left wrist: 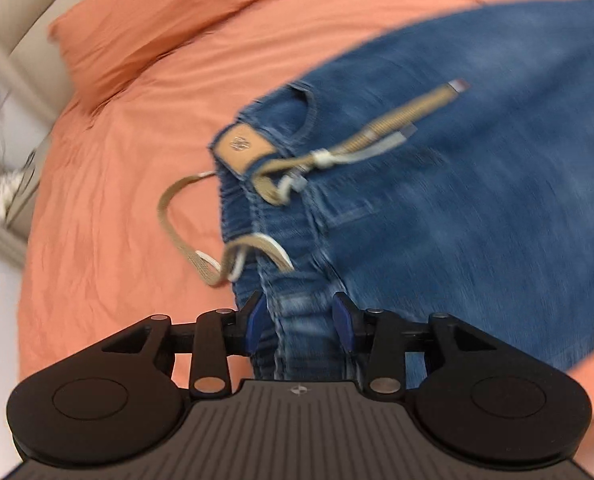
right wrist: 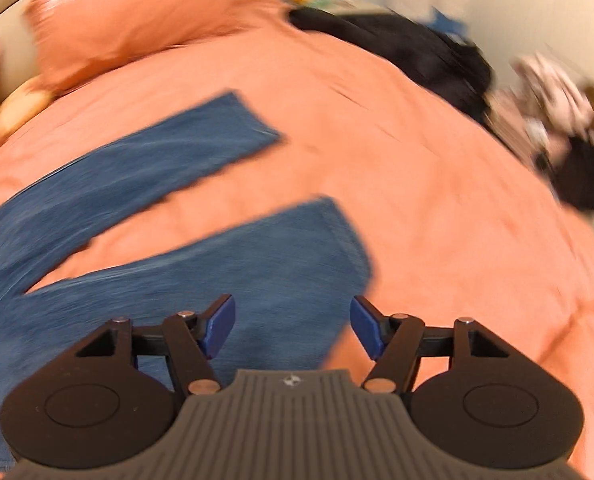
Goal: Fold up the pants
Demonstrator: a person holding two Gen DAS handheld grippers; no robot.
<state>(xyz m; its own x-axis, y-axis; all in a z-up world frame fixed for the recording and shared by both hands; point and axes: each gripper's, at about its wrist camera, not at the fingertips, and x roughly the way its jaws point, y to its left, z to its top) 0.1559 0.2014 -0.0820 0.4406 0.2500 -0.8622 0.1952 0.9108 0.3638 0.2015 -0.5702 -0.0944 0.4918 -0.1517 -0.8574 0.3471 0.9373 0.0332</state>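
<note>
Left claw (left wrist: 299, 322) pads apart, straddling the jeans (left wrist: 437, 200) waistband without pressing it. Tan drawstring (left wrist: 185, 216) loops onto orange bed (left wrist: 117, 200). Pillow (left wrist: 157, 20) behind. Frame blurred.

the light was soft, even and fairly bright, with only faint shadows along the folds of the orange bedcover (left wrist: 145, 184). no glare showed. both fisheye views bent the scene hard, curving the far edges into dark corners. motion blur smeared the jeans (left wrist: 477, 208) in the left wrist view and, more heavily, the far right clutter (right wrist: 557, 128) in the right wrist view.
</note>
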